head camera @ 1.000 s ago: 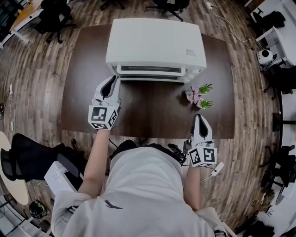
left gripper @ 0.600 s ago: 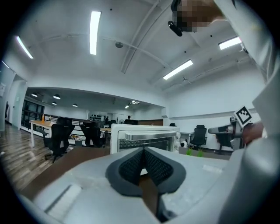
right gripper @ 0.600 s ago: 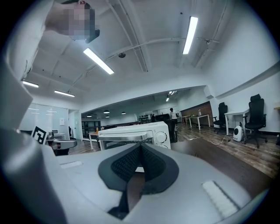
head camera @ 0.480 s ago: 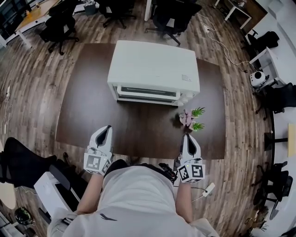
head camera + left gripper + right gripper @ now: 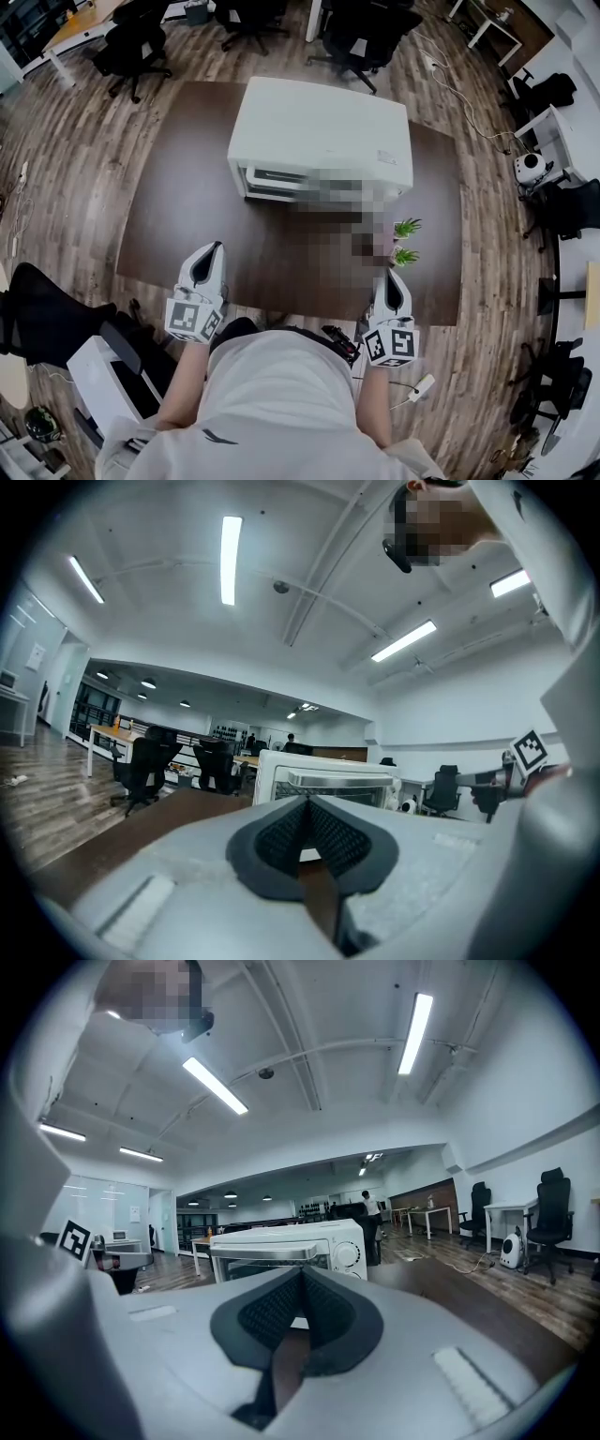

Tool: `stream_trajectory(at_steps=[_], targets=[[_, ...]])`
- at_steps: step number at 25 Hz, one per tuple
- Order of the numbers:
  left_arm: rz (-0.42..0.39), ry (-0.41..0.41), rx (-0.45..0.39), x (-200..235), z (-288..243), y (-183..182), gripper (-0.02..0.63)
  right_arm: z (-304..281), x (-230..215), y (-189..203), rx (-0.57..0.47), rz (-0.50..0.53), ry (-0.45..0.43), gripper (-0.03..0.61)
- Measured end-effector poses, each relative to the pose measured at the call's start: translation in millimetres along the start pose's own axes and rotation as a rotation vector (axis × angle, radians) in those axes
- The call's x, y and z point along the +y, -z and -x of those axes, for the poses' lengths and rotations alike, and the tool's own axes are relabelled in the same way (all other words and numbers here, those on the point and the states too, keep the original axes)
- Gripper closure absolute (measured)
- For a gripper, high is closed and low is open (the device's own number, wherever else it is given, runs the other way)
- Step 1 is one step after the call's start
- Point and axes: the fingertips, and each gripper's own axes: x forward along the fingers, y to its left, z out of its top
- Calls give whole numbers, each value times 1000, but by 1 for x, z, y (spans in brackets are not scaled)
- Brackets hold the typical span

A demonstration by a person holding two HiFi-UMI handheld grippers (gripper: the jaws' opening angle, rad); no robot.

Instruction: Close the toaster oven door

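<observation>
The white toaster oven (image 5: 319, 131) stands at the far side of the dark brown table (image 5: 178, 216), and its glass door with the metal handle (image 5: 323, 782) stands upright against the front. In the right gripper view the oven (image 5: 281, 1246) shows its knobs on the right. My left gripper (image 5: 212, 249) is at the table's near edge, well short of the oven, shut with nothing in it (image 5: 307, 803). At the near right edge, my right gripper (image 5: 390, 276) also has its jaws together and empty (image 5: 300, 1274).
Two small potted plants (image 5: 406, 241) stand on the table to the oven's front right, just ahead of my right gripper. Office chairs (image 5: 131, 42) stand beyond the table on the wooden floor. A white box (image 5: 103, 380) sits low at my left.
My left gripper has drawn back from the oven's front left corner to the table's near edge. The right gripper stayed at the near right edge.
</observation>
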Motion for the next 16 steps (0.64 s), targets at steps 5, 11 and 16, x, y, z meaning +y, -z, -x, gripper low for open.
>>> stream_trajectory(at_steps=[5,11,16], targets=[[-10,-3,-4,1,-1,-5,614,1,-1,1,-3,-14,-8,580],[-21,0,12,0,-2,-2,614,1,-4,1,-11,-15,-4,580],[-20,11,32,-3,-5,7,614,1,-10,0,-14,-14,10,580]])
